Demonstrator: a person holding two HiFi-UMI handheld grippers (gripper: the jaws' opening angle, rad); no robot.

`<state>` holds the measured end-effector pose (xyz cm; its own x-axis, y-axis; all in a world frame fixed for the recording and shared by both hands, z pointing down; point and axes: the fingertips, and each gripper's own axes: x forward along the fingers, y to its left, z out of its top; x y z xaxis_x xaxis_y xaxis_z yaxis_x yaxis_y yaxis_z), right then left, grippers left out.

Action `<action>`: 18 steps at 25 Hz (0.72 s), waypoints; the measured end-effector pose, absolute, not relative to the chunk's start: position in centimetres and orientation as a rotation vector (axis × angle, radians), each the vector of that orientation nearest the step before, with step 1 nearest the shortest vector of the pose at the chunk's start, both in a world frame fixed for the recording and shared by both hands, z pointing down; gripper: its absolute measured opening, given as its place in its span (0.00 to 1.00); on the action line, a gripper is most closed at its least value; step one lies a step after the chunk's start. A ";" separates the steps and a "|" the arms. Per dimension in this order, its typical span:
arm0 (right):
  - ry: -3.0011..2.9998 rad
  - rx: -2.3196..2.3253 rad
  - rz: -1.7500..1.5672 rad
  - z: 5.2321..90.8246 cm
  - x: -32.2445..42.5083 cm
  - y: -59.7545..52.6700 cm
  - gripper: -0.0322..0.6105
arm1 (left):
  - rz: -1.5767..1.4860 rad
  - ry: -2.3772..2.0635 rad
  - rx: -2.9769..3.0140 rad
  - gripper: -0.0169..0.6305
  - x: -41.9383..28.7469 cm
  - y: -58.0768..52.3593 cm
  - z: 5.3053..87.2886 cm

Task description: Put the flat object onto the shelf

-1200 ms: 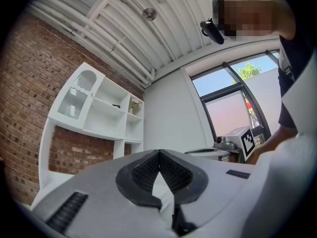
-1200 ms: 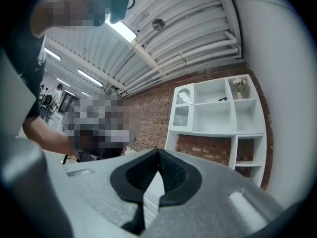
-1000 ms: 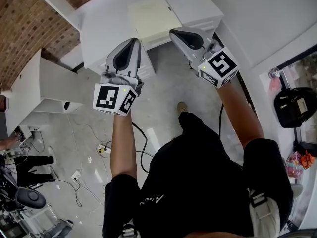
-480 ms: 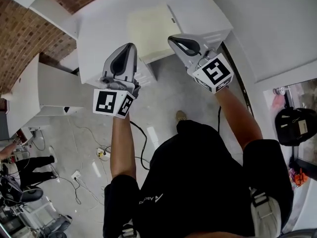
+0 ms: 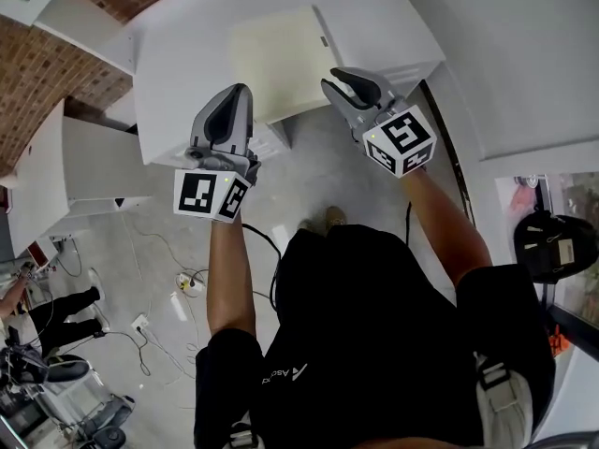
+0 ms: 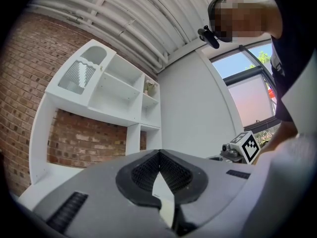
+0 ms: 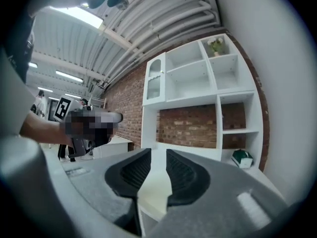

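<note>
flat object (image 5: 276, 59) | pale thin board, flat on white table (image 5: 178, 82), ahead of both grippers | likely stiff, light; pinch near edge | left gripper (image 5: 234, 96) jaws together, empty | right gripper (image 5: 342, 80) jaws just opening, nothing between

left tongs (image 5: 238, 92) + right tongs (image 5: 336, 79) = 2 | flat object (image 5: 276, 62) 1 | shelf (image 7: 188, 103) 1

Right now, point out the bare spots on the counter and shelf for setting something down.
The white countertop is bare left of the pale cream flat square board. On the white wall shelf, the wide middle compartment is free. Occupied: top right cell by a small potted plant, bottom right by a green-and-white box.
</note>
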<state>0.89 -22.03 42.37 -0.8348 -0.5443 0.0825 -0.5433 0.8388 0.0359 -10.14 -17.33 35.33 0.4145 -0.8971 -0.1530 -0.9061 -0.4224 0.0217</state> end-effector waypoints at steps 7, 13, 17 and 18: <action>-2.828 1.027 0.237 47.7 2.2 -24.1 0.30 | 0.202 1.646 -2.635 0.02 -10.6 -18.3 37.5; -2.746 1.170 0.502 52.5 3.8 -25.3 0.43 | 0.199 1.629 -2.674 0.02 -10.9 -18.6 38.9; -2.715 1.255 0.722 54.8 4.5 -26.2 0.50 | 0.179 1.622 -2.693 0.02 -11.3 -18.7 39.7; -2.706 1.279 0.789 55.3 4.6 -26.4 0.52 | 0.175 1.622 -2.696 0.02 -11.4 -18.8 39.8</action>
<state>4.62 -26.44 55.31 -0.6575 -0.7105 0.2508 -0.7339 0.5287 -0.4264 -11.36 -18.75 39.83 0.4637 -0.8814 -0.0900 -0.8804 -0.4698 0.0653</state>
